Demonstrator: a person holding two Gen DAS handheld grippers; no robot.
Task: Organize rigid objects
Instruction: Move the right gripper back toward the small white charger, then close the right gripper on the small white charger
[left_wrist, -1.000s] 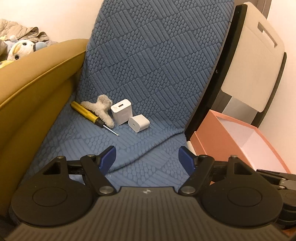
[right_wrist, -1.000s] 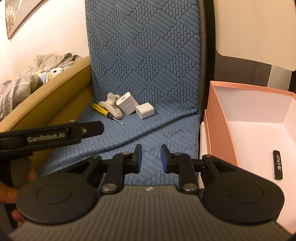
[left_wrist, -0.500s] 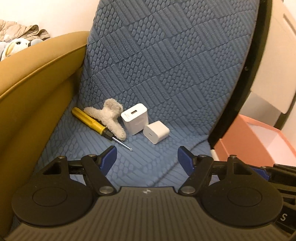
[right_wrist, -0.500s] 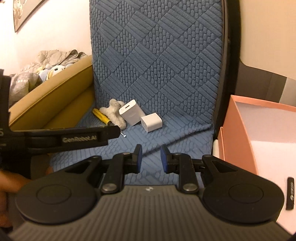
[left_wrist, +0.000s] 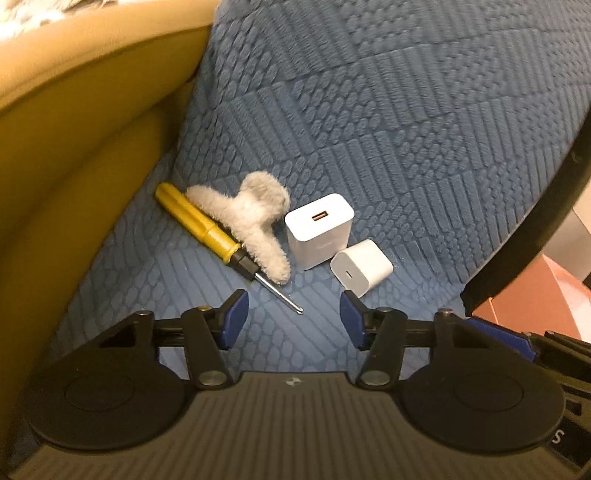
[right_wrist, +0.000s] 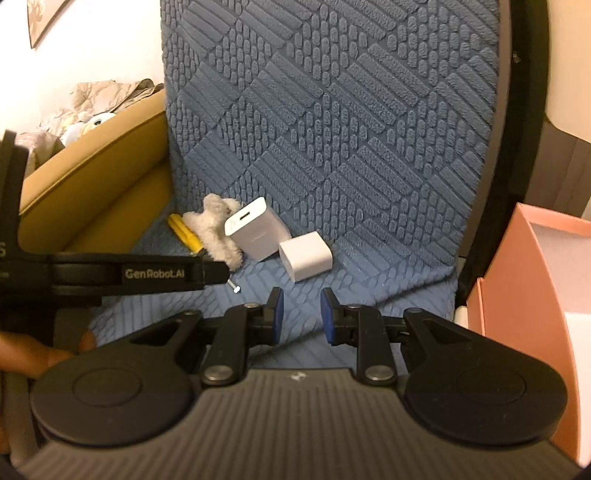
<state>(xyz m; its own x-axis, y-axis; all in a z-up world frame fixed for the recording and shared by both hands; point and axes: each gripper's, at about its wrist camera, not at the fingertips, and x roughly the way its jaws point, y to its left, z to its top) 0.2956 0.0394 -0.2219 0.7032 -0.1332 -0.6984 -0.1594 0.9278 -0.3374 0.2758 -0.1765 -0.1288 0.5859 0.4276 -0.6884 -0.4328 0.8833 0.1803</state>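
On the blue quilted chair seat (left_wrist: 369, 129) lie a yellow-handled screwdriver (left_wrist: 207, 230), a fluffy grey-white hair claw (left_wrist: 251, 218), a large white charger (left_wrist: 319, 229) and a small white charger (left_wrist: 361, 266). My left gripper (left_wrist: 294, 317) is open and empty, hovering just in front of the screwdriver tip and the small charger. My right gripper (right_wrist: 298, 314) has a narrow gap between its jaws, holds nothing, and sits a little short of the small charger (right_wrist: 304, 255). The large charger (right_wrist: 256, 227), claw (right_wrist: 214, 225) and screwdriver (right_wrist: 184, 232) show there too.
A mustard sofa arm (left_wrist: 74, 147) borders the seat on the left. An open pink box (right_wrist: 535, 295) stands to the right of the chair. The left gripper's body (right_wrist: 129, 273) crosses the right wrist view and hides part of the screwdriver.
Both grippers have moved forward toward the objects on the seat. The left gripper has tilted down over them. The right gripper's jaws have parted slightly.
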